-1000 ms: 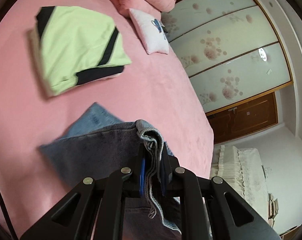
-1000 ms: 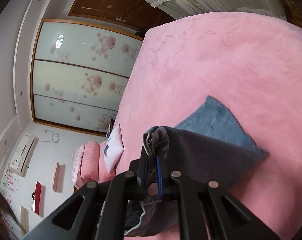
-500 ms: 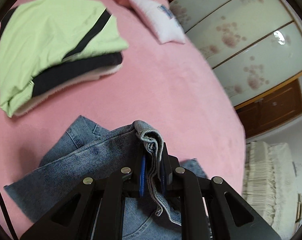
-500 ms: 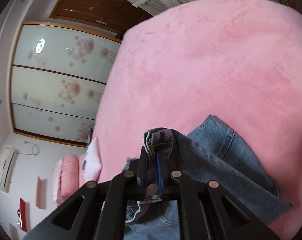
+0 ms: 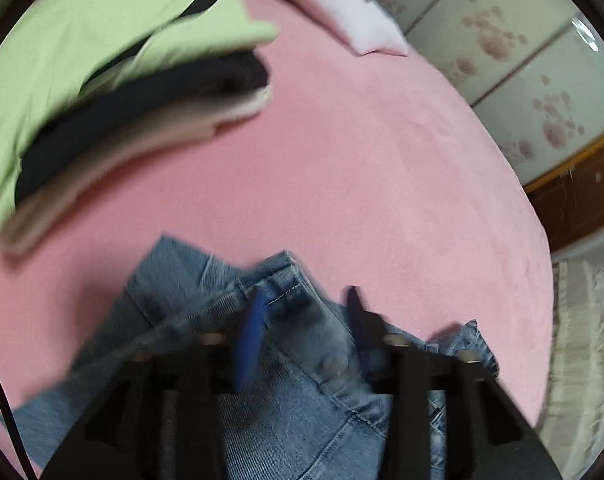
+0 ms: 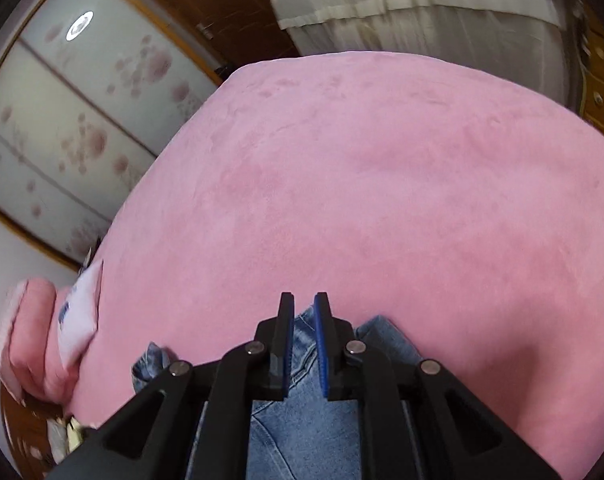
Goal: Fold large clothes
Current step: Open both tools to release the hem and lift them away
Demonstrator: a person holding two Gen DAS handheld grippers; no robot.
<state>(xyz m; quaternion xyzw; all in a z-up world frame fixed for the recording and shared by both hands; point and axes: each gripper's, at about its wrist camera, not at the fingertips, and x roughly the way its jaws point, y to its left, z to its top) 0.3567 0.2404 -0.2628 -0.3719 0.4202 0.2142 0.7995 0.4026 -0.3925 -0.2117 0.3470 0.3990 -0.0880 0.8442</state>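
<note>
Left wrist view: the left gripper (image 5: 302,312) hangs spread wide, gripping nothing, over the jeans (image 5: 293,360) lying on the pink bed (image 5: 342,160). Beyond the jeans sits a folded green pile (image 5: 81,60). The right gripper (image 6: 303,320), narrowly parted and empty, hovers above the jeans; a floral wardrobe (image 6: 61,140) stands beyond the bed

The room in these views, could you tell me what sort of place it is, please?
Most likely a home bedroom: the jeans lie on a bed with a pink cover, a pillow sits at its head, and a floral sliding-door wardrobe stands alongside.
</note>
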